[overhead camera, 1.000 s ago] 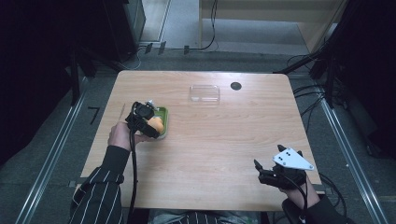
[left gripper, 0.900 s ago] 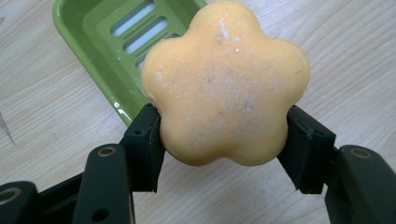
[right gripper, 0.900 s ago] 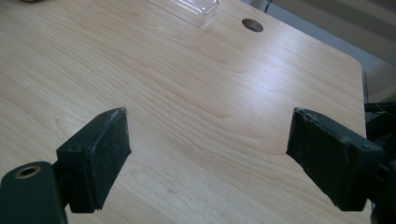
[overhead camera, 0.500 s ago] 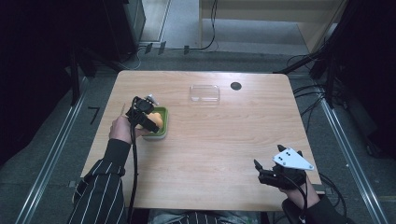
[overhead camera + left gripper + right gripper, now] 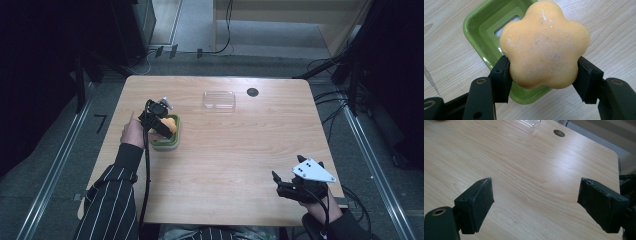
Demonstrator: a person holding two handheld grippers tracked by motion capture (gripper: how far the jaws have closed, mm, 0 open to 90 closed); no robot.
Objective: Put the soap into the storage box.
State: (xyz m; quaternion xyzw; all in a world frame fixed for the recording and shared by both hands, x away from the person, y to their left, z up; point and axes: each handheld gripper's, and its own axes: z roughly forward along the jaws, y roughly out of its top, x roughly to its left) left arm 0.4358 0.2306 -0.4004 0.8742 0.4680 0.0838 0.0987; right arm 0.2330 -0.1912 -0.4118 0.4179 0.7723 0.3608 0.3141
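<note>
The left gripper (image 5: 541, 75) is clamping a flower-shaped orange soap bar (image 5: 544, 45) by two opposite sides, holding it just above the green soap dish (image 5: 481, 32) near the desk's left edge. By the look of it, the step in hand is either setting the soap into the dish or lifting it out; I cannot tell which. If it is being placed, the next move is calling for centring it over the recessed middle, lowering it, then letting the jaws part. In the high view the left hand (image 5: 131, 134) is reaching in from the left edge, gripper (image 5: 162, 125) angled down over the dish (image 5: 167, 145). The right gripper (image 5: 280, 186) is resting near the desk's near right corner, jaws wide apart and gripping nothing. A clear plastic lid (image 5: 219, 100) is lying near the far edge.
</note>
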